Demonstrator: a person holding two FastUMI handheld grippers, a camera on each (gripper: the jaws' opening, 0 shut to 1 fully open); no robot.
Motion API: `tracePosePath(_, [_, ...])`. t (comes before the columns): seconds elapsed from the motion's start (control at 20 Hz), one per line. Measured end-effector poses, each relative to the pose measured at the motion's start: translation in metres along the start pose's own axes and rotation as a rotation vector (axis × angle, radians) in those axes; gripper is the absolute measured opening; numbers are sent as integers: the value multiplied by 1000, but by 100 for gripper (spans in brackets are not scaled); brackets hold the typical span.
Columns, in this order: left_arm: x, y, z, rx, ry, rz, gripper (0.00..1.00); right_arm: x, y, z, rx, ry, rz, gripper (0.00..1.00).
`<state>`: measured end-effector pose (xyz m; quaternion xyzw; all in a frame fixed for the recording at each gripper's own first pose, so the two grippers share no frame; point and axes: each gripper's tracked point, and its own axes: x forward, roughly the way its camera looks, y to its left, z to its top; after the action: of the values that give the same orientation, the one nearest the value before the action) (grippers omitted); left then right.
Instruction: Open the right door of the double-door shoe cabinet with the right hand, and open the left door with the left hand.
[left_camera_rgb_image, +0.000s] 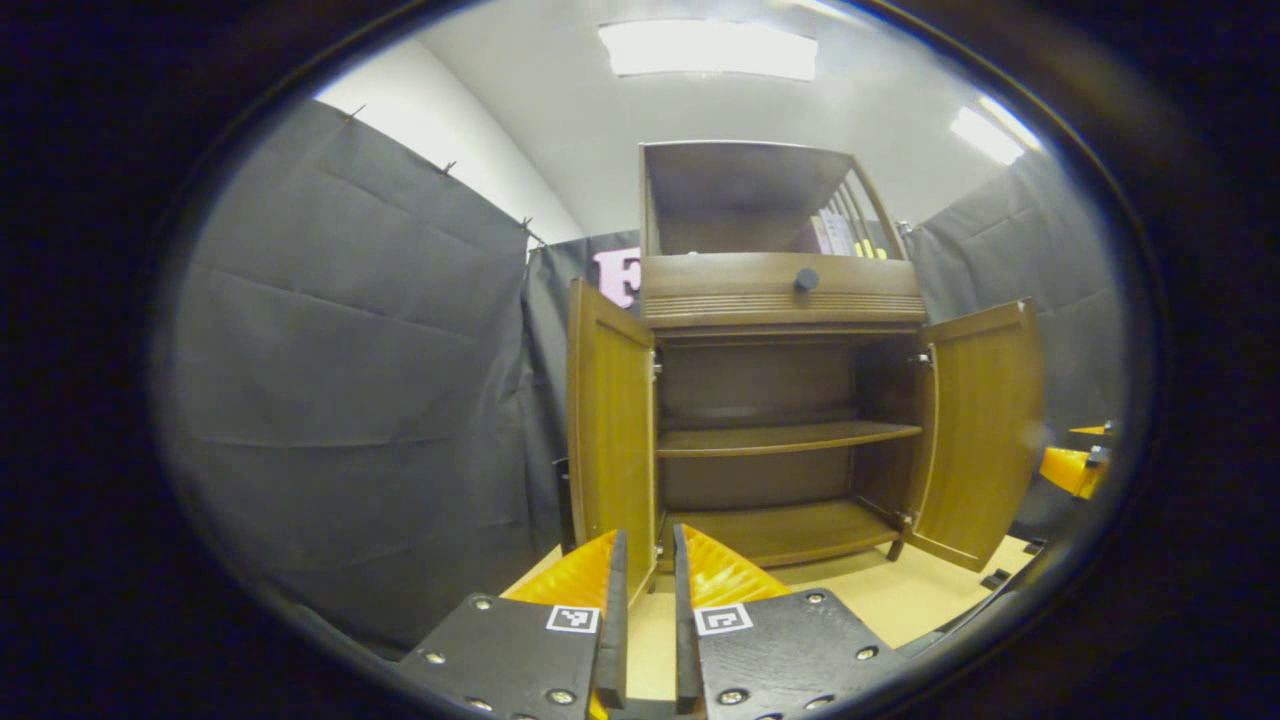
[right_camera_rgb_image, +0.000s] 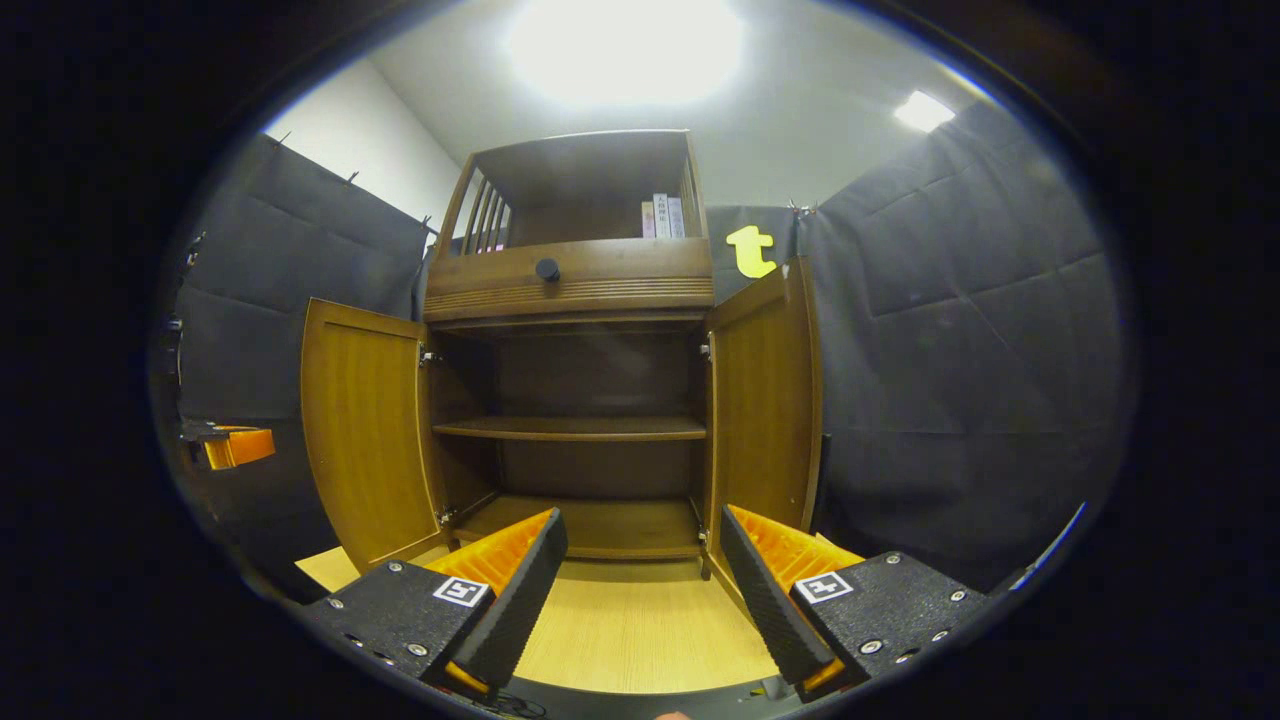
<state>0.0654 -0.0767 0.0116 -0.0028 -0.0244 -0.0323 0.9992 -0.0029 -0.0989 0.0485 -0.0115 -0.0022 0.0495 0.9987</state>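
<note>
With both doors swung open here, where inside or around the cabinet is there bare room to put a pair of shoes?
The middle shelf and bottom shelf, bordered by the left door and right door, look bare. So does the wooden floor in front. The top cubby is crowded at one end by books.

The shoe cabinet (right_camera_rgb_image: 580, 300) is glossy brown wood with visible grain, on a pale matt wooden floor (right_camera_rgb_image: 640, 630).

Ceiling lights (right_camera_rgb_image: 622, 45) above the gripper (right_camera_rgb_image: 640, 590) glare white; cabinet interior (right_camera_rgb_image: 590, 380) ahead is shadowed; fisheye edges bend.
</note>
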Motion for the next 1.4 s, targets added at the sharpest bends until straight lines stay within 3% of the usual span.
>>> tracePosePath(0.3, [-48, -37, 4, 27, -13, 2, 19, -21, -13, 0, 29, -8, 0, 95])
tracePosePath(0.4, [-61, -43, 1, 19, -9, 8, 14, -27, -15, -3, 42, -1, 4, 95])
tracePosePath(0.45, [-68, -45, 0, 17, -5, 16, 20, -30, -15, -5, 48, 4, 7, 94])
tracePosePath(0.6, [-80, -49, -8, 24, 6, 36, 53, -39, -16, -9, 52, 15, 19, 95])
tracePosePath(0.65, [-81, -52, -11, 19, 12, 32, 53, -42, -16, -9, 53, 16, 20, 95])
tracePosePath(1.0, [-94, -50, -10, 11, 1, 70, 100, -49, -18, -10, 63, 14, 25, 95])
tracePosePath(1.4, [-98, -53, -5, 28, -10, 66, 100, -50, -20, -9, 71, 17, 15, 95])
